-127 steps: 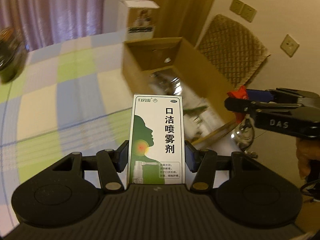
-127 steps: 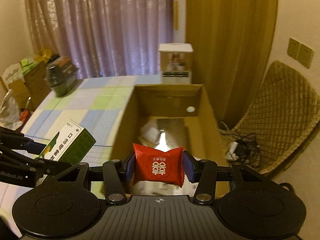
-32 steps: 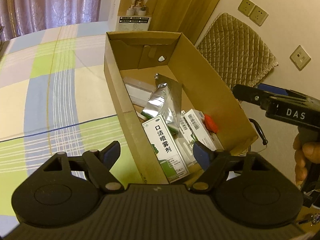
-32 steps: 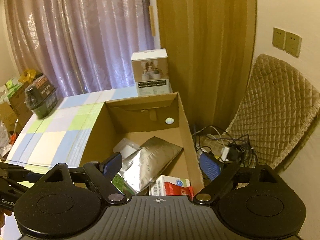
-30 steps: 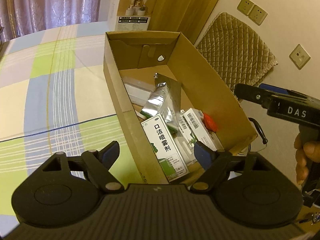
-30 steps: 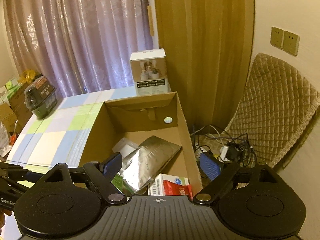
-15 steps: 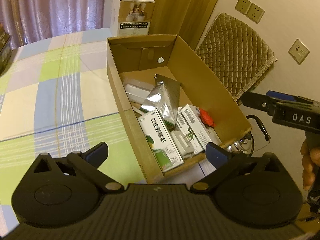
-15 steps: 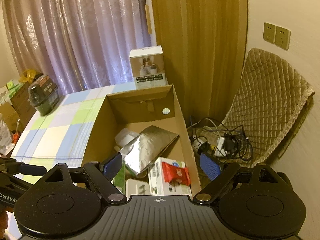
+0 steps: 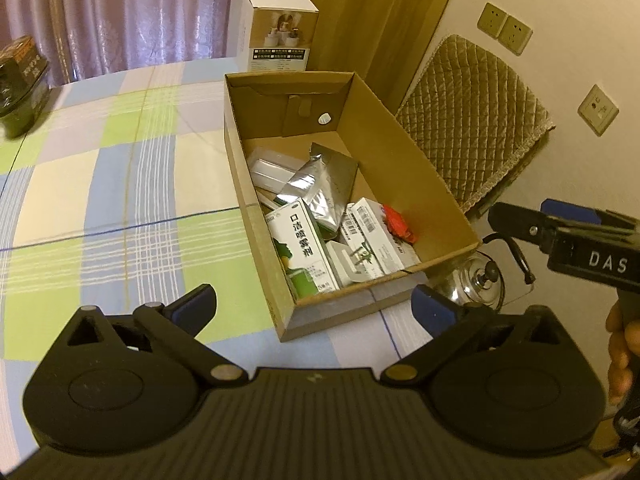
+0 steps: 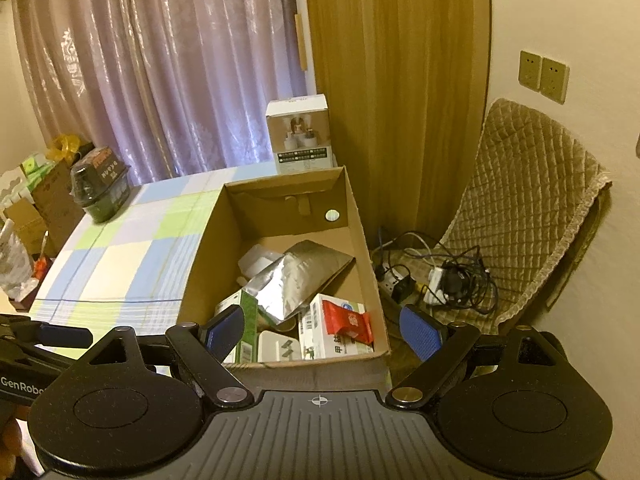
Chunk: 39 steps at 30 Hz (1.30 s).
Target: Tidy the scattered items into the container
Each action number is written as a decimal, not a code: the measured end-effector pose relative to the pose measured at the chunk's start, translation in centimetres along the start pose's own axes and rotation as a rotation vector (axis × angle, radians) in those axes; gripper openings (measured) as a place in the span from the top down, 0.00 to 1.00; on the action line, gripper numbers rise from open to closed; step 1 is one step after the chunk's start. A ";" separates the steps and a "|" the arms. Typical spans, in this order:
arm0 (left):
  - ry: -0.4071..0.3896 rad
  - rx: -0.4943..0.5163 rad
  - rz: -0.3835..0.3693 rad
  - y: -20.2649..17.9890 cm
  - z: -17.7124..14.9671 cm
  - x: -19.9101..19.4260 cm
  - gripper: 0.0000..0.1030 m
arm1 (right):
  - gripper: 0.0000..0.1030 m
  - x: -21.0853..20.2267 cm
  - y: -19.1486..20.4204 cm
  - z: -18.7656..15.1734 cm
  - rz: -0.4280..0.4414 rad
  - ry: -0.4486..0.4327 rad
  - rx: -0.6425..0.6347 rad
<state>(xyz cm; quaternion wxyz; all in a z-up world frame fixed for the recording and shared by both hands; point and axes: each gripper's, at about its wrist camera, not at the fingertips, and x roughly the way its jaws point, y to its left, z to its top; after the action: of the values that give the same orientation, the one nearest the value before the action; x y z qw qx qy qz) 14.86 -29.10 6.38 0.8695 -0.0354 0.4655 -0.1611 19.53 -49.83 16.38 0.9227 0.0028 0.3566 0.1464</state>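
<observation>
An open cardboard box (image 9: 408, 160) sits at the right edge of the checked table; it also shows in the right wrist view (image 10: 364, 248). Inside lie a green-and-white spray carton (image 9: 302, 254), a silver foil pouch (image 9: 320, 190), a white barcode carton (image 9: 376, 240), a red sachet (image 9: 396, 222) and a clear plastic case (image 9: 268, 168). The red sachet (image 10: 348, 320) rests on the white carton. My left gripper (image 9: 314, 306) is open and empty, held back from the box's near end. My right gripper (image 10: 322, 330) is open and empty, above the near end.
A white product box (image 9: 278, 38) stands behind the cardboard box. A dark bagged item (image 9: 20, 84) sits at the table's far left. A quilted chair (image 10: 528, 216) with a tangle of cables (image 10: 436, 276) is right of the table. A glass kettle (image 9: 478, 280) sits below the box's near corner.
Both grippers let go of their loads: the spray carton and the red sachet now lie in the box. Both grippers opened and drew back and up from the box.
</observation>
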 end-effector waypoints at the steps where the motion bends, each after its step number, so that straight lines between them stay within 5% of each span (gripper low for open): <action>1: -0.002 -0.006 -0.002 -0.1 -0.1 -0.4 0.01 | 0.12 -0.4 0.1 -0.1 -0.001 0.000 -0.004; 39: -0.091 -0.090 0.097 -2.4 -4.6 -8.8 0.01 | 0.12 -7.0 2.8 -2.8 -0.014 0.015 -0.051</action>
<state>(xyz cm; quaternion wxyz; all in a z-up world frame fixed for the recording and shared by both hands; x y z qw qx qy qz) 5.98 -28.23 11.29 0.8941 -0.0589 0.4335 -0.0959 11.97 -49.31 19.21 0.9207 -0.0241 0.3599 0.1489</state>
